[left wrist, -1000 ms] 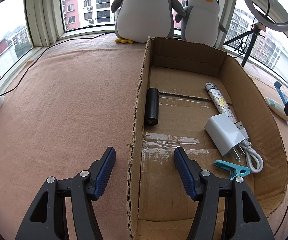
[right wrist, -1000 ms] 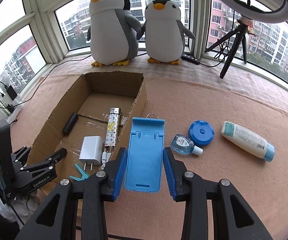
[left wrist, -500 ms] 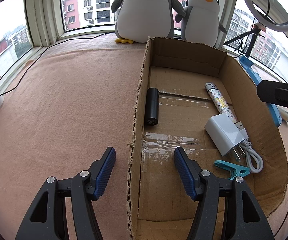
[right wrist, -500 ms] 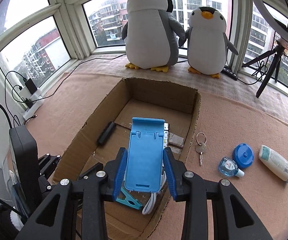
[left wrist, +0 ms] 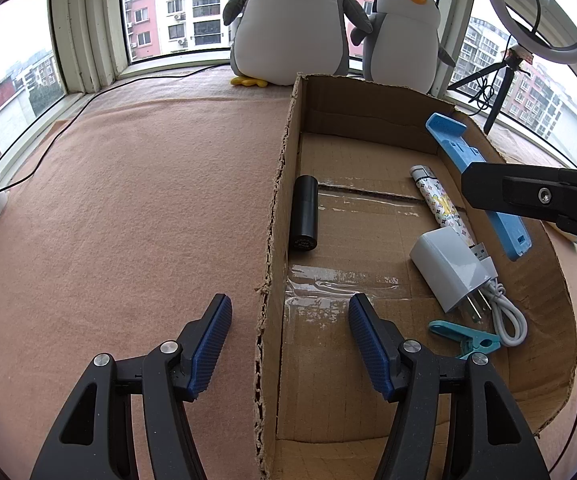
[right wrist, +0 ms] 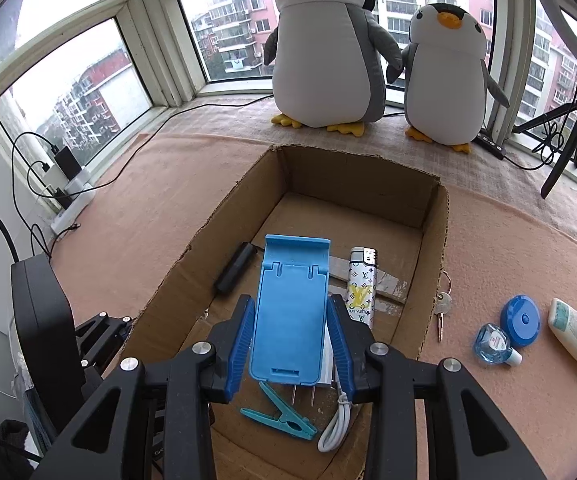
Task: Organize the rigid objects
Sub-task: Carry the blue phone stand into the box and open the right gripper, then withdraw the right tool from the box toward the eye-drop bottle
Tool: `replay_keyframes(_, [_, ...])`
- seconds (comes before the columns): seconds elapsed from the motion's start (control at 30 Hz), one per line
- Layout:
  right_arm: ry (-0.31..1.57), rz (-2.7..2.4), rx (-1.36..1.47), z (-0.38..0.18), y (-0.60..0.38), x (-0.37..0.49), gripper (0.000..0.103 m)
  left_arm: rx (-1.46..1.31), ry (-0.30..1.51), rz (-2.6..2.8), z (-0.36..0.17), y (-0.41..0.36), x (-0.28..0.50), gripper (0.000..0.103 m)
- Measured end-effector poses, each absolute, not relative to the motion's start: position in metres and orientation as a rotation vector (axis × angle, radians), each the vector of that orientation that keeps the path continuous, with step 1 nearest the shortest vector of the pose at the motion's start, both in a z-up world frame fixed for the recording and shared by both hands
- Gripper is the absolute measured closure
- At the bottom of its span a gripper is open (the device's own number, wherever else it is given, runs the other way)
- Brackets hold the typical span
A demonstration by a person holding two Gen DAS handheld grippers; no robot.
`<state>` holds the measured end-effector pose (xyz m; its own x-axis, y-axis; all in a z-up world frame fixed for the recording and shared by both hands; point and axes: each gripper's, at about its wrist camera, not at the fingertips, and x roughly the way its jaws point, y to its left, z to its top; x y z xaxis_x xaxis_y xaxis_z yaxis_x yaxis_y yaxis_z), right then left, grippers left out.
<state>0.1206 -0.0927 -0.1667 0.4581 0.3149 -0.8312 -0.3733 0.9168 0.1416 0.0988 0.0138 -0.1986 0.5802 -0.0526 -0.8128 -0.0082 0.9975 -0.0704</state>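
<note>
Since a second ago the right tongs (right wrist: 290, 344) have carried the blue phone stand (right wrist: 290, 312) from the bare cloth on the right side to a spot above the inside of the cardboard box (right wrist: 192, 268), while the left tongs (left wrist: 288, 344) have stayed where they were. The right tongs are closed on the stand's two long edges, and it hangs over the charger and cable, clear of the box floor as far as can be seen.

The desk (left wrist: 128, 200) is covered with a pinkish cloth. Two plush penguins (right wrist: 324, 48) sit at 12 o'clock by the window. The box lies open in the middle; the left tongs are spread wide and empty, straddling its left wall (left wrist: 276, 240), one finger outside and one inside.

Inside the box, in the left wrist view, a white charger (left wrist: 446, 268) lies at about 3 o'clock with its coiled cable (left wrist: 506, 312) just beside it; a patterned lighter (left wrist: 440, 204) lies above it, a black tube (left wrist: 306, 212) lies beside the left wall, and a teal clothes peg (left wrist: 464, 336) sits at about 4 o'clock.

Outside the box, at 3 o'clock in the right wrist view, lie a white bottle (right wrist: 576, 336), a round blue lid (right wrist: 520, 320), a small dropper bottle (right wrist: 494, 344) and a key (right wrist: 442, 308) just beside the box wall.
</note>
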Motion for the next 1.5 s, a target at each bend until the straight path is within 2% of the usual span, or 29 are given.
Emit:
replay_keyframes(0.13, [1.007,0.421,-0.06,-0.167,-0.093,0.121,0.062,-0.07,0.952,-0.026,-0.199,0.014,0.099,0.038])
replay_keyframes(0.43, [1.003,0.412,-0.051,-0.166,-0.097,0.122,0.059,-0.07,0.951,-0.026,-0.199,0.013,0.099,0.038])
replay_keyframes(0.87, [0.981,0.385,-0.017,-0.159,-0.117,0.117,0.059,-0.07,0.951,-0.027,-0.199,0.013,0.099,0.038])
replay_keyframes(1.17, [0.96,0.295,0.05,-0.152,-0.178,0.105,0.059,-0.07,0.951,-0.027,-0.199,0.014,0.099,0.038])
replay_keyframes(1.5, [1.019,0.16,0.054,-0.171,-0.236,0.102,0.059,-0.068,0.951,-0.026,-0.199,0.013,0.099,0.038])
